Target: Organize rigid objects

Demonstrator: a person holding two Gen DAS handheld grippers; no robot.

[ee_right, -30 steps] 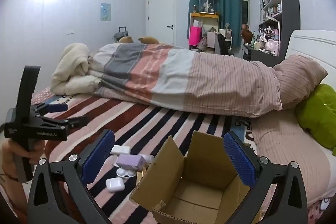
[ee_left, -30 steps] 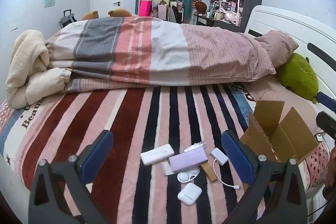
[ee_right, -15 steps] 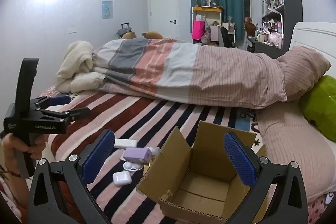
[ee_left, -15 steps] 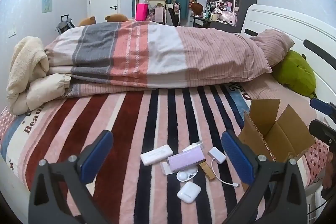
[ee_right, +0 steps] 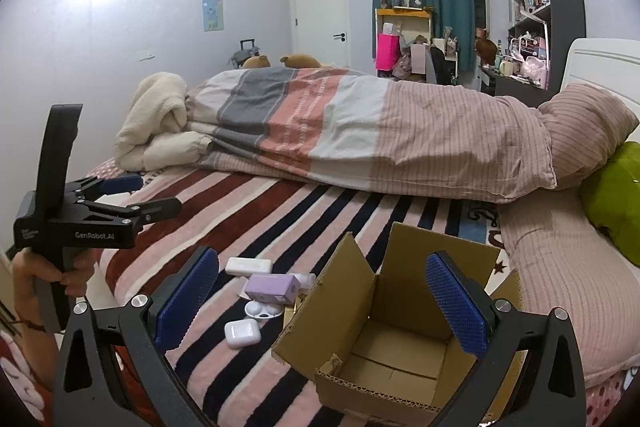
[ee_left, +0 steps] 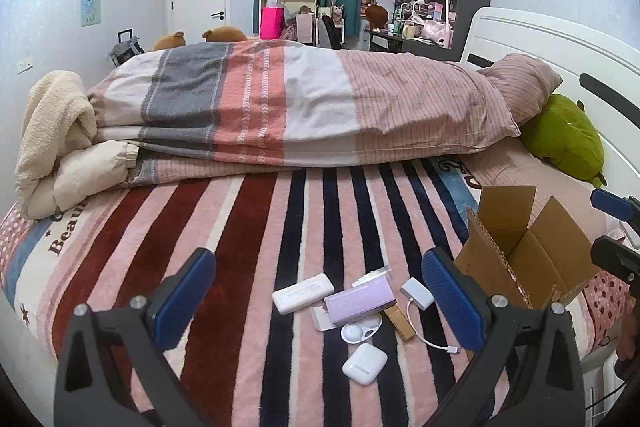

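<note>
Small items lie in a cluster on the striped blanket: a white power bank [ee_left: 303,293], a purple box [ee_left: 359,299], a white earbud case [ee_left: 364,363], a white round case [ee_left: 361,328], a gold bar [ee_left: 399,318] and a white adapter with cable [ee_left: 417,293]. An open cardboard box [ee_left: 520,255] stands to their right, empty inside [ee_right: 400,351]. My left gripper [ee_left: 318,297] is open above and in front of the cluster. My right gripper [ee_right: 322,301] is open in front of the box. The cluster also shows left of the box: power bank [ee_right: 248,266], purple box [ee_right: 271,287], earbud case [ee_right: 242,333].
A folded striped duvet [ee_left: 304,107] and cream blanket [ee_left: 52,131] lie across the far side of the bed. A green plush [ee_left: 564,139] sits by the white headboard [ee_left: 560,43]. The left gripper shows in the right wrist view [ee_right: 120,195], held at the bed's left edge.
Both wrist views have risen and drawn back slightly from the bed. The items and the box lie as before. Both grippers stay open.
</note>
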